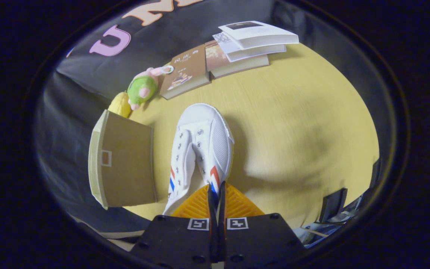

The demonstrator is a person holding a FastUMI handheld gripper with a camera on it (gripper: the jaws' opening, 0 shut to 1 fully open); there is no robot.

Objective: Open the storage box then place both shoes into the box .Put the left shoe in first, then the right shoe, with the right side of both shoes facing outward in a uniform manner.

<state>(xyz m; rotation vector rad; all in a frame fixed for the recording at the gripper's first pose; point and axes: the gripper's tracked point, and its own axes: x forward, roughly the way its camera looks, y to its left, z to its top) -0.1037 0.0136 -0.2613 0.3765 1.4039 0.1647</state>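
Yellow wood-grain tabletop (pixel 293 112) fills the scene, backed by black cloth at the far side and a broad soft shadow lying across it at about 3 o'clock from the shoe. At the centre a white canvas shoe (pixel 202 149) points its toe toward 12 o'clock, with red and blue chevrons on its side panels and no laces in the eyelets; its heel end is hidden behind the gripper (pixel 215 192), so the back of the shoe cannot be made out. The two fingers stand nearly together with only a thin slit between them, and the edge of the shoe's collar appears pinched in that slit, held by both. Whether the sole touches the table or hangs clear of it cannot be told. At 9 o'clock from the shoe, just beside it, sits the brown cardboard storage box (pixel 123 164), its lid flat down and closed; its near corner is cut off by the fingers' mounts. At 11 o'clock, near the cloth, lie a green and pink plush toy (pixel 143 87) and a yellow toy (pixel 120 105) partly hidden behind the box. Between 12 and 1 o'clock several books (pixel 230 52) lie overlapping, well apart from the shoe.
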